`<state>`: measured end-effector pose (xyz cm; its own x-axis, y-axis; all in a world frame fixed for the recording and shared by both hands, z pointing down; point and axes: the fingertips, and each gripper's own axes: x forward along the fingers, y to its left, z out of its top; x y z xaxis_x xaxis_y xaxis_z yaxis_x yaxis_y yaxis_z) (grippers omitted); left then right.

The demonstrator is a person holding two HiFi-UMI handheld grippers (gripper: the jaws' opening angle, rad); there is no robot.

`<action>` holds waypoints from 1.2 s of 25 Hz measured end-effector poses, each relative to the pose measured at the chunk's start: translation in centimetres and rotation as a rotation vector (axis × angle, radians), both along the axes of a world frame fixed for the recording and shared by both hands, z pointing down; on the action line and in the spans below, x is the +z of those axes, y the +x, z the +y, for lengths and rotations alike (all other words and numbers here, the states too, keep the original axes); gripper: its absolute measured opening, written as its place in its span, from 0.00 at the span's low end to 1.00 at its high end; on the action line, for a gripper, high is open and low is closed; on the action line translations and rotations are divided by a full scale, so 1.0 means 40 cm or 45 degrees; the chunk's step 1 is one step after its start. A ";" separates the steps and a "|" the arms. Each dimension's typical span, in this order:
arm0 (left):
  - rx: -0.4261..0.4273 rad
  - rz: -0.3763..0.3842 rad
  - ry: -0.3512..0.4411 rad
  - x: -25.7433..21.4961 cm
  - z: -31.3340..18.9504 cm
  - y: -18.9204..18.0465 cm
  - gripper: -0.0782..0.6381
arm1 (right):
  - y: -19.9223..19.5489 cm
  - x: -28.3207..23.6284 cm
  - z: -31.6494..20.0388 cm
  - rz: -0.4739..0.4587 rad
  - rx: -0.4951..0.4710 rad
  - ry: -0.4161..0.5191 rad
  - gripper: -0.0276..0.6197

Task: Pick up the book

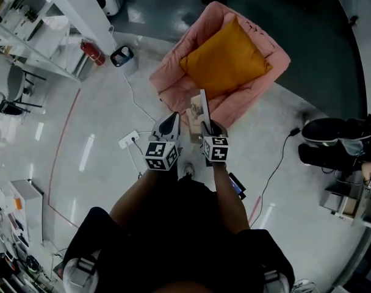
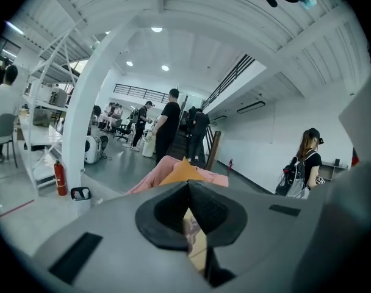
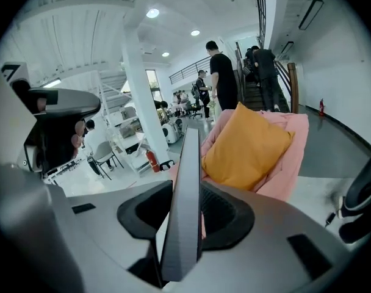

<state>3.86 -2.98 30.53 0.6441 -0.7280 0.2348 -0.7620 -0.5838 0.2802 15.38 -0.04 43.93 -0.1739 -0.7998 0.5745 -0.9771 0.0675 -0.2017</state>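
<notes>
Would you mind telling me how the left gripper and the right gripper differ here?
The right gripper is shut on the book, which stands edge-on between its jaws; the left gripper has its jaws together, gripping nothing visible. In the head view the book juts from the right gripper, while the left gripper sits beside it. Both point toward the chair and cushion.

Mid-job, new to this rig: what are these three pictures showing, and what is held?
No robot arm: a person holds a two-jaw gripper in each hand. The head view looks down from the person's head; the other two views ride on the grippers, looking along their jaws. The right gripper is shut on the book, held on edge. The left gripper is beside it, jaws nearly together; whether it grips anything I cannot tell. Ahead on the floor stands a pink armchair with an orange cushion.
</notes>
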 end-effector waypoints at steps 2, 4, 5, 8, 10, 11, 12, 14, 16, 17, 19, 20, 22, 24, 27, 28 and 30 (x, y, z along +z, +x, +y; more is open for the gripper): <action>0.002 0.002 0.008 -0.013 0.019 -0.003 0.12 | -0.005 -0.031 0.013 0.006 -0.004 0.034 0.27; 0.013 0.006 0.019 -0.025 0.029 0.000 0.12 | -0.007 -0.062 0.020 0.017 -0.006 0.070 0.27; 0.022 0.009 0.025 -0.032 0.033 0.002 0.12 | -0.008 -0.078 0.023 0.022 -0.004 0.088 0.27; 0.051 0.025 0.046 -0.059 0.043 0.000 0.12 | -0.014 -0.132 0.032 0.045 0.006 0.147 0.27; 0.064 0.046 0.060 -0.078 0.052 -0.006 0.12 | -0.018 -0.168 0.039 0.066 0.016 0.185 0.27; 0.070 0.058 0.066 -0.085 0.057 -0.009 0.12 | -0.020 -0.182 0.042 0.077 0.020 0.200 0.27; 0.077 0.068 0.069 -0.089 0.061 -0.011 0.12 | -0.021 -0.191 0.045 0.088 0.024 0.208 0.27; 0.096 0.085 0.067 -0.089 0.068 -0.014 0.12 | -0.024 -0.197 0.052 0.114 0.030 0.210 0.27; 0.114 0.087 0.066 -0.086 0.071 -0.022 0.12 | -0.031 -0.198 0.058 0.147 0.043 0.208 0.27; 0.124 0.083 0.064 -0.085 0.069 -0.030 0.12 | -0.036 -0.200 0.061 0.155 0.055 0.207 0.27; 0.140 0.081 0.054 -0.086 0.065 -0.051 0.12 | -0.051 -0.204 0.070 0.144 0.082 0.198 0.27; 0.144 0.083 0.052 -0.089 0.064 -0.062 0.12 | -0.061 -0.207 0.077 0.140 0.090 0.195 0.27; 0.146 0.085 0.054 -0.094 0.061 -0.083 0.12 | -0.086 -0.217 0.094 0.147 0.095 0.198 0.27; 0.149 0.092 0.053 -0.102 0.057 -0.100 0.12 | -0.113 -0.234 0.105 0.149 0.102 0.215 0.27; 0.159 0.106 0.052 -0.111 0.057 -0.120 0.12 | -0.144 -0.272 0.113 0.136 0.108 0.258 0.27; 0.163 0.110 0.050 -0.112 0.058 -0.126 0.12 | -0.151 -0.286 0.115 0.133 0.107 0.277 0.27; 0.173 0.118 0.049 -0.115 0.070 -0.139 0.12 | -0.167 -0.320 0.126 0.129 0.104 0.317 0.27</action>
<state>-1.68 -0.16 25.91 0.7551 -0.6398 0.1436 -0.6470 -0.6916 0.3210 8.71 5.01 31.15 -0.0548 -0.9276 0.3696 -0.9957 0.0231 -0.0898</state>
